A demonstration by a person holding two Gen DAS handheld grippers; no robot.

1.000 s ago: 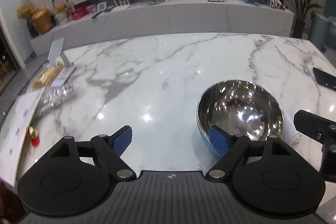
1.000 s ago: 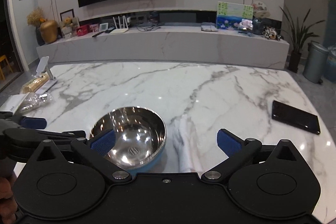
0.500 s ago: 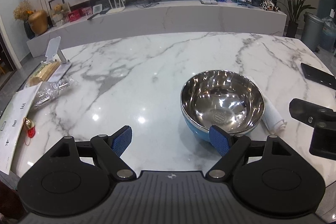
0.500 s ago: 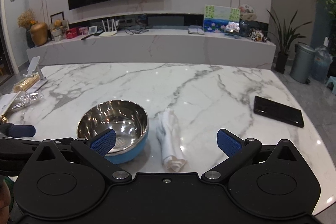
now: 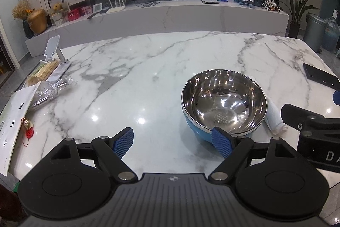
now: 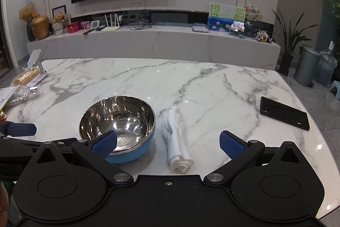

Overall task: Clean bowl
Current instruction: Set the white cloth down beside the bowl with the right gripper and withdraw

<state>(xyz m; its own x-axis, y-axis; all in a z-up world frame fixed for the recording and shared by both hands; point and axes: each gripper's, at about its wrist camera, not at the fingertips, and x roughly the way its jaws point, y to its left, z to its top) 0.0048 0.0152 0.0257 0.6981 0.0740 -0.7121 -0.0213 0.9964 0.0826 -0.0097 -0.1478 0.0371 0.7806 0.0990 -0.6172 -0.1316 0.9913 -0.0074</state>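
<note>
Left gripper held above the near edge of the marble table, jaws wide apart, nothing between the blue pads. Bowl upright toward the near right part of the table: steel inside, blue outside, empty. The right-hand pad overlaps its near rim in the picture; contact cannot be judged. Rolled white cloth lies just beside the bowl on its right. Part of the right gripper juts in from the right edge. Dark phone lies flat by the right edge. At the left edge: white phone stand, crumpled clear plastic, printed paper.
</note>
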